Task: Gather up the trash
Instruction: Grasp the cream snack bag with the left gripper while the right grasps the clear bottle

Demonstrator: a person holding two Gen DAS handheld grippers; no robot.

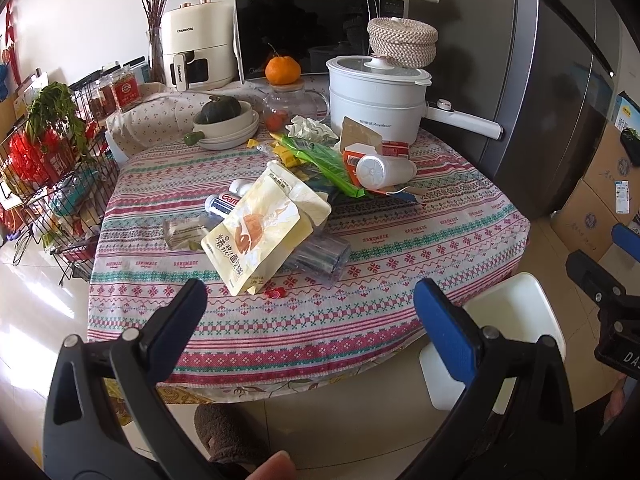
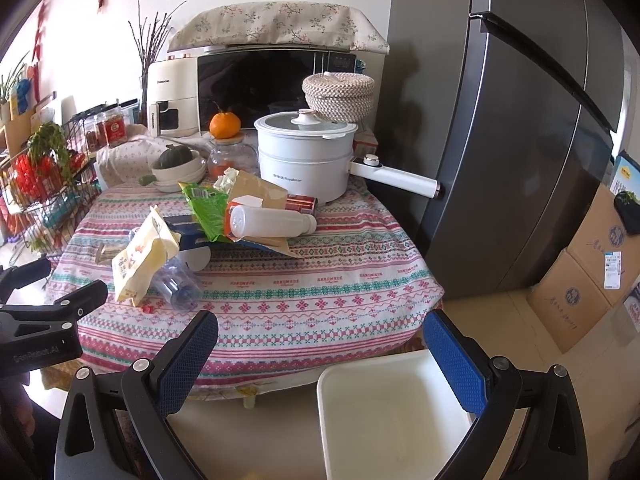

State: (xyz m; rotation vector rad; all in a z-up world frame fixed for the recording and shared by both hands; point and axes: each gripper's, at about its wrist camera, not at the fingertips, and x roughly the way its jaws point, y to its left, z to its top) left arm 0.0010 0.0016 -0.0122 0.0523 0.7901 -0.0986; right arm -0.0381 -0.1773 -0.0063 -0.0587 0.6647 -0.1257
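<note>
Trash lies in a heap on the patterned tablecloth (image 1: 380,236): a yellow food pouch (image 1: 260,228), a clear plastic bottle (image 1: 320,256) under it, a white bottle (image 1: 384,170), a green wrapper (image 1: 324,160), a crumpled tissue (image 1: 312,128) and a small red scrap (image 1: 276,292). The pouch (image 2: 140,256) and white bottle (image 2: 272,222) also show in the right wrist view. A white bin (image 2: 392,412) stands on the floor by the table's near edge; it also shows in the left wrist view (image 1: 508,320). My left gripper (image 1: 308,308) is open and empty, short of the table. My right gripper (image 2: 320,340) is open and empty above the bin.
A white electric pot (image 1: 376,96), bowls with a green squash (image 1: 224,120), a glass jar with an orange (image 1: 282,70), a microwave (image 1: 312,28) and an air fryer stand at the back. A wire rack (image 1: 52,184) stands left, a fridge (image 2: 520,140) and cardboard boxes (image 2: 580,280) right.
</note>
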